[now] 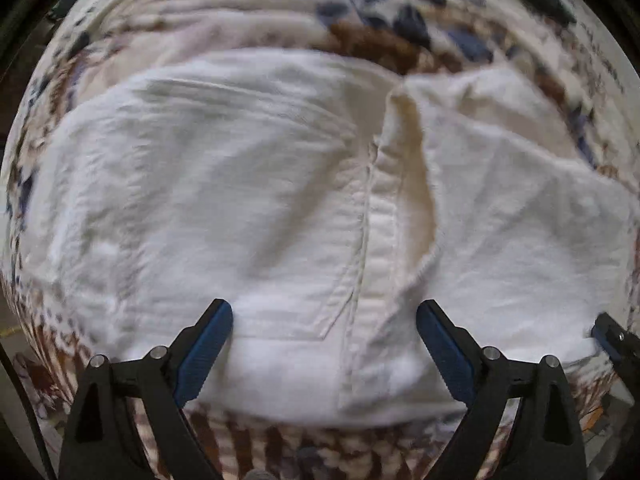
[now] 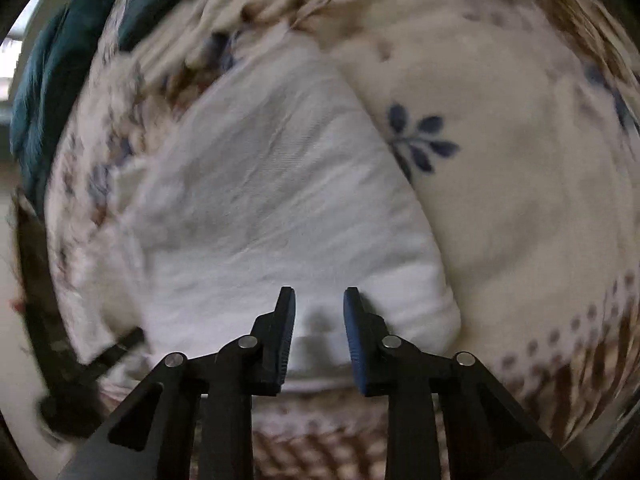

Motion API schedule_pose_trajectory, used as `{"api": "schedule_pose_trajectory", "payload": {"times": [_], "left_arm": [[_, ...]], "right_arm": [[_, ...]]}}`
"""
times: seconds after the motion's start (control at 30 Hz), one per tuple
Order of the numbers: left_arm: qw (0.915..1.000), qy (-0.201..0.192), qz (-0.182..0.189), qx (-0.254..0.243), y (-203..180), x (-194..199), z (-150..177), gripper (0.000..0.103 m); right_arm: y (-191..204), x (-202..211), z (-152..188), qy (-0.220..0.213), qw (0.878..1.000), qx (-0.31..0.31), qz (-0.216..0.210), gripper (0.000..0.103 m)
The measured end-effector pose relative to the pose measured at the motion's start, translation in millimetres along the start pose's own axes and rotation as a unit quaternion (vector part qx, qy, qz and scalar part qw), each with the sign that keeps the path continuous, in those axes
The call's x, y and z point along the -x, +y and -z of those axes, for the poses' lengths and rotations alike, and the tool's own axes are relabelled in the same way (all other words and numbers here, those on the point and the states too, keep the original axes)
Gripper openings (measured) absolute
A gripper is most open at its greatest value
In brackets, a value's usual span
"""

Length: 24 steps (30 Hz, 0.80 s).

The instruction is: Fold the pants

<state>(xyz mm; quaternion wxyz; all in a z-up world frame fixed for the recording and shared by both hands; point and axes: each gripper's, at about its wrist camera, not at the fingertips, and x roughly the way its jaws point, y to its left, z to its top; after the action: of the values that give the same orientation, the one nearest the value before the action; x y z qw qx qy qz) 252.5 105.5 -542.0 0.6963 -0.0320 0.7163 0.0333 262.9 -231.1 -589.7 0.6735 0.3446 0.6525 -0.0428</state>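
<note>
White pants (image 1: pixel 248 184) lie spread on a patterned bedspread, with a stitched pocket and a centre seam fold (image 1: pixel 404 184) showing in the left wrist view. My left gripper (image 1: pixel 324 312) is wide open and empty, just above the near edge of the pants. The right gripper's tip (image 1: pixel 612 336) shows at the far right of that view. In the right wrist view a folded white section of the pants (image 2: pixel 264 208) lies ahead. My right gripper (image 2: pixel 319 300) is open with a narrow gap, over the near edge, holding nothing.
The bedspread (image 2: pixel 512 184) is cream with blue leaf prints and brown patches. A dark teal cloth (image 2: pixel 48 76) lies at the far left edge of the right wrist view. The left gripper's black body (image 2: pixel 100 360) shows at the lower left there.
</note>
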Motion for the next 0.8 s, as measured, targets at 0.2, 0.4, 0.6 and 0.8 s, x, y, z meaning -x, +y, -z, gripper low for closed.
{"api": "schedule_pose_trajectory", "payload": {"times": [0.2, 0.4, 0.6, 0.8], "left_arm": [[0.9996, -0.014, 0.025, -0.006, -8.2, 32.9, 3.3, 0.095], [0.9994, 0.014, 0.006, -0.032, -28.7, 2.5, -2.6, 0.095], [0.9986, 0.026, -0.004, -0.046, -34.8, -15.1, -2.6, 0.095], [0.9982, 0.029, -0.009, -0.052, -30.6, -21.6, 23.7, 0.095]], "right_arm": [[-39.2, -0.1, 18.1, 0.061, 0.98, -0.157, -0.107, 0.039], [-50.3, -35.3, 11.3, 0.07, 0.977, -0.186, -0.077, 0.039], [-48.7, -26.6, 23.2, 0.035, 0.972, -0.22, -0.073, 0.005], [-51.7, -23.3, 40.7, 0.039, 0.977, -0.203, -0.056, 0.005]]}}
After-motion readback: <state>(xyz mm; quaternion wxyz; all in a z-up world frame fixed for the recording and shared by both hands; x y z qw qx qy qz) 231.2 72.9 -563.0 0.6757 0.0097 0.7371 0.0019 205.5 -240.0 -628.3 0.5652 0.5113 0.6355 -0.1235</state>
